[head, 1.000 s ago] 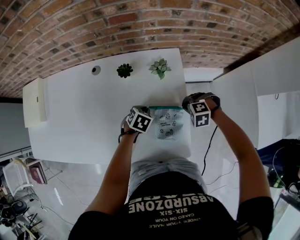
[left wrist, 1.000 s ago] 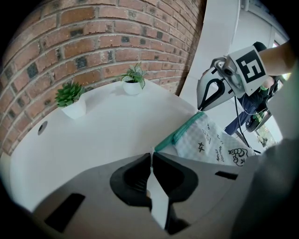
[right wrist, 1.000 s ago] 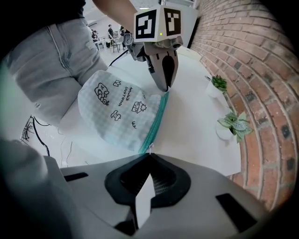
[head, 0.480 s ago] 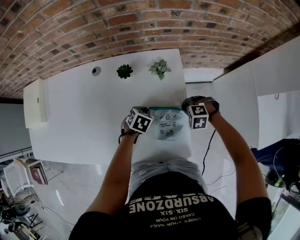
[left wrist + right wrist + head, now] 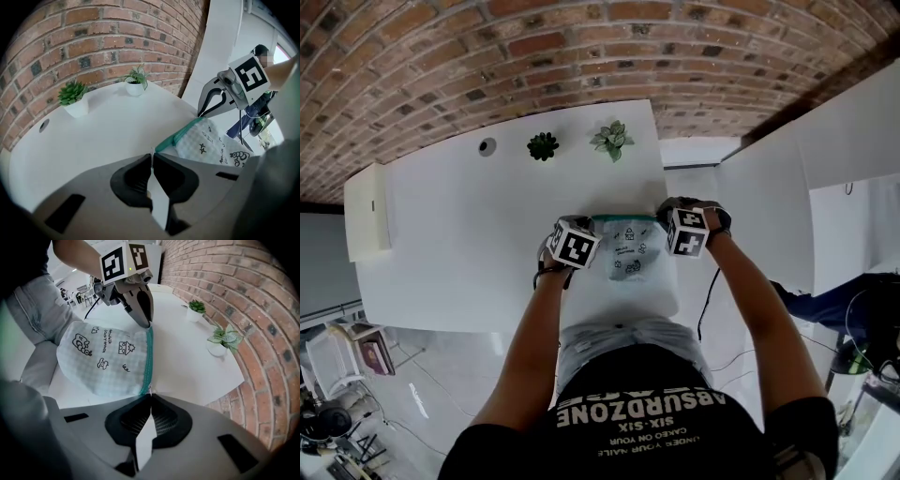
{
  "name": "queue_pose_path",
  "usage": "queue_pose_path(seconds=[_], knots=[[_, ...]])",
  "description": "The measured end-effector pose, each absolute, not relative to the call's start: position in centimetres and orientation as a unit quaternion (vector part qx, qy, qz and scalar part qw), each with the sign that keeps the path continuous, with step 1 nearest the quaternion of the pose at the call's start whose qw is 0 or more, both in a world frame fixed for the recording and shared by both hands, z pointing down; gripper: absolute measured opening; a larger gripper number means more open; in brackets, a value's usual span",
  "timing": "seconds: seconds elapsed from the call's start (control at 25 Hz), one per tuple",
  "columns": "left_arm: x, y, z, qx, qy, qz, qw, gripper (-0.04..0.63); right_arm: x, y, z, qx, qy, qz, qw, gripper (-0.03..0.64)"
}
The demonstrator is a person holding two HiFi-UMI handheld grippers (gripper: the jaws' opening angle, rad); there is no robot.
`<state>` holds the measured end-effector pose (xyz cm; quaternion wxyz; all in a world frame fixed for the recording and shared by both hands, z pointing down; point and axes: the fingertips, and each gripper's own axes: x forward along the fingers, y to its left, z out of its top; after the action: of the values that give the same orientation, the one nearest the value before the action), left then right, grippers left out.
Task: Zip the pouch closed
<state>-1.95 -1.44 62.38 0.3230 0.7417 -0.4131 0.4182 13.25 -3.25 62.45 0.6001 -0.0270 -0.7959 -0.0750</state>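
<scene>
Your right claw [image 5: 150, 397] is pinched shut on the near zipper end of the pouch [image 5: 110, 357], which spreads toward 11 o'clock on the table [image 5: 187, 357]. At 12 o'clock, your left claw [image 5: 148, 324] clamps the far end.

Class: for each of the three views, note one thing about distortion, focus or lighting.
Head view: fisheye curves the red brick wall and white table's edges. Left gripper view: black corners, jaws blurred up close. Right gripper view: even light, pale checked fabric pouch with teal zip sharp.
</scene>
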Motion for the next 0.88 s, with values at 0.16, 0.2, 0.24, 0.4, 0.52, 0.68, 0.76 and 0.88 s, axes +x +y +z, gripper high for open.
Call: queue_pose_path(seconds=[0.16, 0.2, 0.24, 0.4, 0.52, 0.68, 0.76, 0.88], knots=[[-2.0, -1.5, 62.3, 0.736, -0.423, 0.415, 0.328, 0.021, 13.3, -3.4, 62.3, 0.007, -0.807, -0.061, 0.587, -0.002], [-2.1, -1.5, 62.2, 0.734, -0.426, 0.409, 0.334, 0.023, 13.3, -3.4, 62.3, 0.013, -0.809, -0.06, 0.585, -0.002], [-2.2, -1.5, 62.2, 0.733, -0.43, 0.401, 0.342, 0.023, 13.3, -3.5, 62.2, 0.018, -0.81, -0.058, 0.583, -0.002], [-2.9, -1.6, 61.9, 0.728, -0.452, 0.375, 0.353, 0.023, 13.4, -3.6, 62.1, 0.05, -0.822, -0.028, 0.566, 0.0], [-2.6, -1.5, 61.9, 0.738, -0.45, 0.373, 0.337, 0.023, 13.5, -3.8, 61.9, 0.075, -0.826, -0.005, 0.558, 0.0], [-3.0, -1.4, 61.6, 0.732, -0.463, 0.352, 0.353, 0.054, 13.5, -4.1, 61.5, 0.106, -0.83, 0.022, 0.547, 0.032], [-3.4, -1.3, 61.4, 0.73, -0.471, 0.34, 0.36, 0.075, 13.6, -4.3, 61.2, 0.125, -0.834, 0.046, 0.535, 0.066], [-3.7, -1.0, 60.9, 0.729, -0.48, 0.323, 0.367, 0.081, 13.7, -4.3, 60.6, 0.152, -0.843, 0.079, 0.51, 0.077]])
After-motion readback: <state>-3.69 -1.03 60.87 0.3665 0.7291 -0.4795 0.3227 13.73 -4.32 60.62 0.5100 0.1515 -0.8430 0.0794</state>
